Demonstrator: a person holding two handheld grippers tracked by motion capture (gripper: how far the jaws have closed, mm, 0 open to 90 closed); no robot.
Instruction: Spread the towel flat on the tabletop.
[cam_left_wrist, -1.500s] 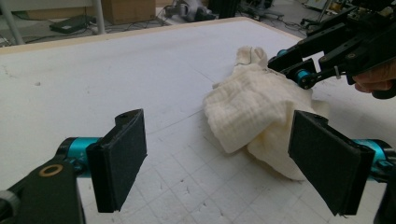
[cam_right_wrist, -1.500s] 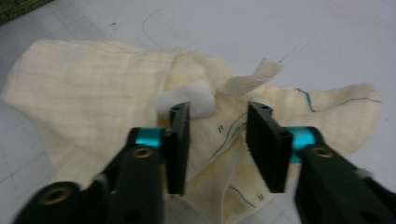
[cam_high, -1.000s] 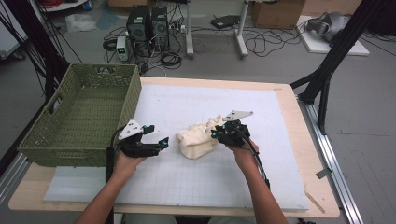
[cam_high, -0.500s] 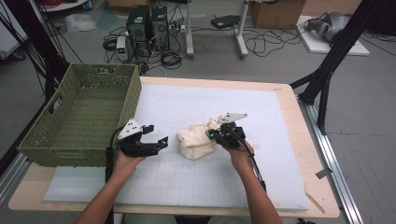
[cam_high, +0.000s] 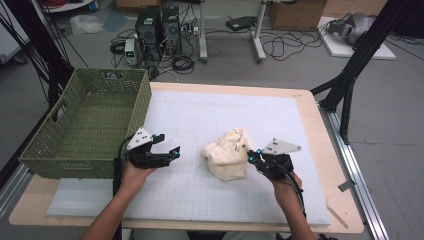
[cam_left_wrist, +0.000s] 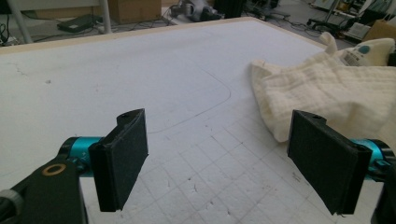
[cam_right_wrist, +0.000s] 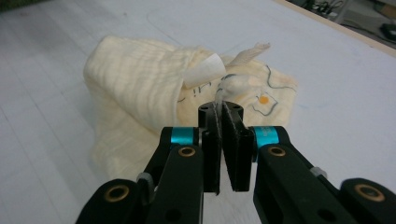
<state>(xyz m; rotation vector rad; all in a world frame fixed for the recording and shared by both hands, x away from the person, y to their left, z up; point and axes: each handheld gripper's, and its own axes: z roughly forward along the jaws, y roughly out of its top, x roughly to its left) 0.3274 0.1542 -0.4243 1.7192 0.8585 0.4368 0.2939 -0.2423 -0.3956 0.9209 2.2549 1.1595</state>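
Cream cloth (cam_high: 227, 159) bunched mid-table on the white mat (cam_high: 200, 115), near a green basket (cam_high: 90, 125) (at the left edge). Right gripper (cam_right_wrist: 220, 116) pinching a fold of it. Left gripper (cam_left_wrist: 224, 154) spread wide, holding nothing, just beside the cloth.

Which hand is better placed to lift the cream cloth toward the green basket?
Right. The right gripper is shut on the cream cloth; the left gripper is open beside it, holding nothing, near the green basket.
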